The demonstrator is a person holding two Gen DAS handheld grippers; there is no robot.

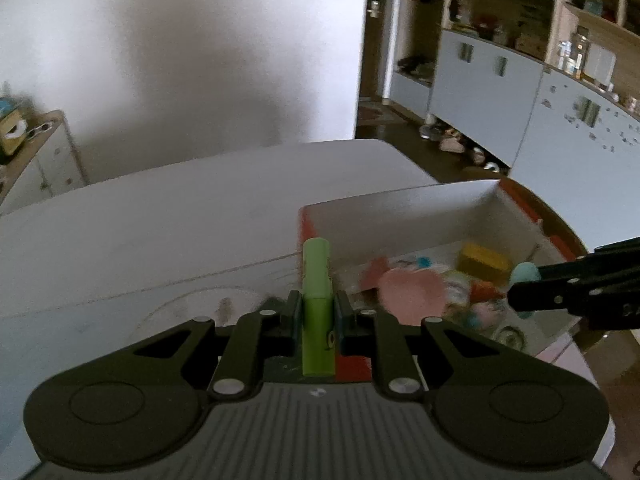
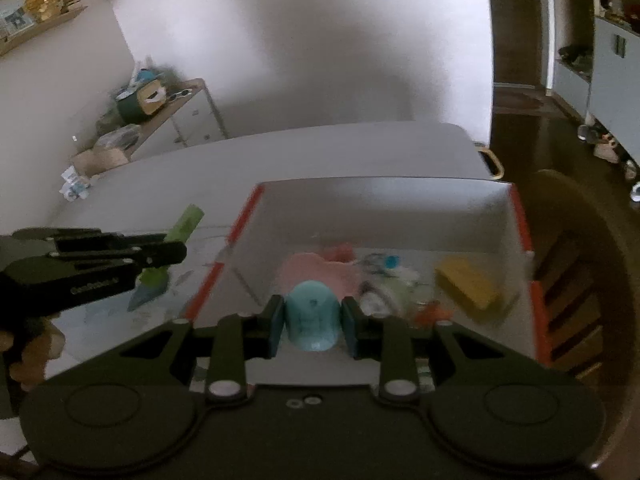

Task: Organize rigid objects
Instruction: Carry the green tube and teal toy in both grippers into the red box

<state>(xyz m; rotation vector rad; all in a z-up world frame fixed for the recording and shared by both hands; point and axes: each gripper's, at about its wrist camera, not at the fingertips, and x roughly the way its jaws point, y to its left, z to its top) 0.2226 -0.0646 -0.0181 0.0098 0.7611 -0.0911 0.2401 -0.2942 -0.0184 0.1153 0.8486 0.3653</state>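
Observation:
A white box with orange edges [image 1: 404,204] [image 2: 384,200] stands on the white table and holds several small toys, among them a pink flat piece [image 1: 412,292] [image 2: 316,272] and a yellow block [image 1: 482,260] [image 2: 466,282]. My left gripper [image 1: 317,308] is shut on a green stick-shaped toy [image 1: 316,276], held just left of the box's near left corner; it also shows in the right wrist view [image 2: 176,240]. My right gripper [image 2: 311,320] is shut on a light blue rounded toy [image 2: 311,314], held above the box's near side; it shows in the left wrist view [image 1: 524,274].
The white table [image 1: 160,216] [image 2: 320,152] stretches left and behind the box. A wooden chair [image 2: 580,280] stands right of the table. A low cabinet with clutter [image 2: 160,112] stands by the wall at left. Cupboards and shelves [image 1: 520,60] line the far right.

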